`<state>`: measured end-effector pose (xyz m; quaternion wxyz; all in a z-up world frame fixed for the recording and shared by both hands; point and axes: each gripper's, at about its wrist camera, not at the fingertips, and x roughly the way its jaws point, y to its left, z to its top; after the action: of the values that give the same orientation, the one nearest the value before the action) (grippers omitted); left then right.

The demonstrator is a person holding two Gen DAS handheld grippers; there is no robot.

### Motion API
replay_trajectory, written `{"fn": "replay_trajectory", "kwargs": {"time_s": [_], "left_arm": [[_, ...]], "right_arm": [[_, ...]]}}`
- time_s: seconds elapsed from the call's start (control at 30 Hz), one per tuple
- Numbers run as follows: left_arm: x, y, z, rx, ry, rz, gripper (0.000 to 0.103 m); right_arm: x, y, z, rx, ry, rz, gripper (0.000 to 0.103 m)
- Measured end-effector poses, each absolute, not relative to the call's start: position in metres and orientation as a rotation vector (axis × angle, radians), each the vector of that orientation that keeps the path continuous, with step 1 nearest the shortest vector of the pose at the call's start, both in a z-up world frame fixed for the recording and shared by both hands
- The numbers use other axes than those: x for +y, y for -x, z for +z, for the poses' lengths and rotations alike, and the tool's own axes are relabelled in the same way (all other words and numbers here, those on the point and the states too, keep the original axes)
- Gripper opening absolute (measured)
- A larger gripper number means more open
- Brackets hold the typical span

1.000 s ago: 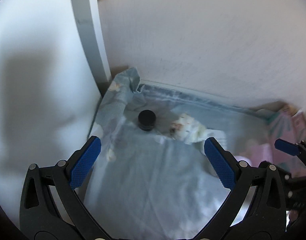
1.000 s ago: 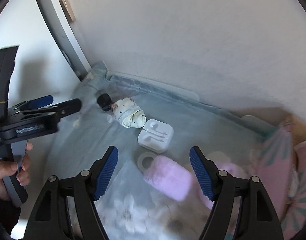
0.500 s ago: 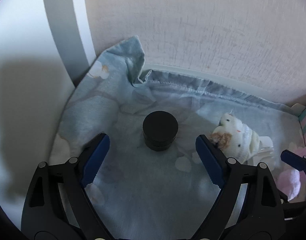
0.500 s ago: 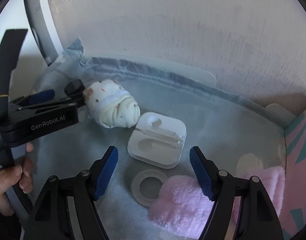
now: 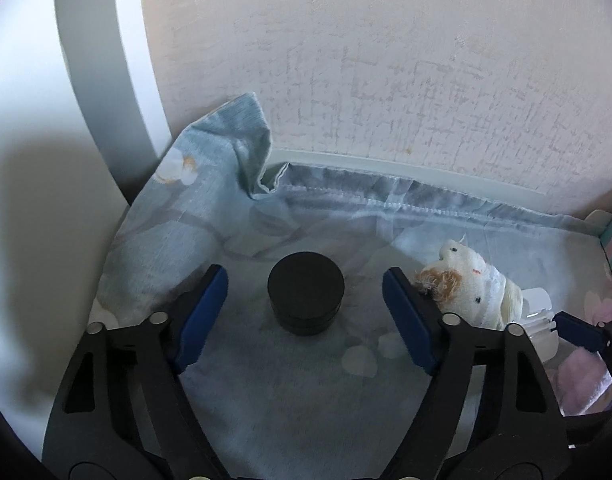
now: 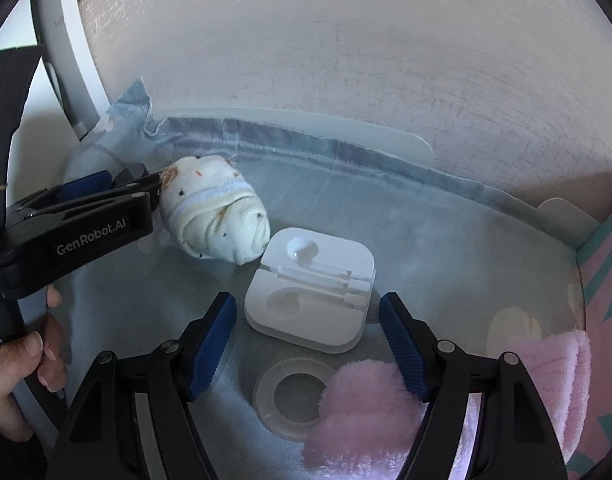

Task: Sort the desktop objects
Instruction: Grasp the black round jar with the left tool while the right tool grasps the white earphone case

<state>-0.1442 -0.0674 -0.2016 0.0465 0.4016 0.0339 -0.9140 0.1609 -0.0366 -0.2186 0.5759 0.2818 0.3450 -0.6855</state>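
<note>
Straddling the jar (image 5: 305, 298) near the table's back-left corner, the spread left fingers (image 5: 204, 314) should centre before closing; right gripper (image 6: 307, 340) gapes over the case (image 6: 311, 286).

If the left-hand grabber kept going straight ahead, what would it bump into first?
Most likely the small black round jar, sitting on the blue cloth between the left gripper's open jaws.
</note>
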Motion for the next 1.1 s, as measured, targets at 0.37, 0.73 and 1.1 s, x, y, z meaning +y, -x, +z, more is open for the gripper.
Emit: {"fn": "replay_trajectory", "kwargs": {"time_s": [0.37,0.73,1.1], "left_arm": [[-0.059,0.145,-0.204,-0.022,-1.252,-2.751,0.058],[-0.064,0.147,-0.199,0.017,-1.224,-2.758,0.033],[-0.050,0.133,-0.185,0.009,-1.179,-2.814,0.033]], "right_arm": [[-0.045,-0.157,-0.215,0.805,-0.653,-1.616,0.064],[-0.046,-0.150,-0.205,0.785,-0.641,-1.630,0.061],[-0.047,-0.143,-0.189,0.769,-0.616,-1.649,0.061]]}}
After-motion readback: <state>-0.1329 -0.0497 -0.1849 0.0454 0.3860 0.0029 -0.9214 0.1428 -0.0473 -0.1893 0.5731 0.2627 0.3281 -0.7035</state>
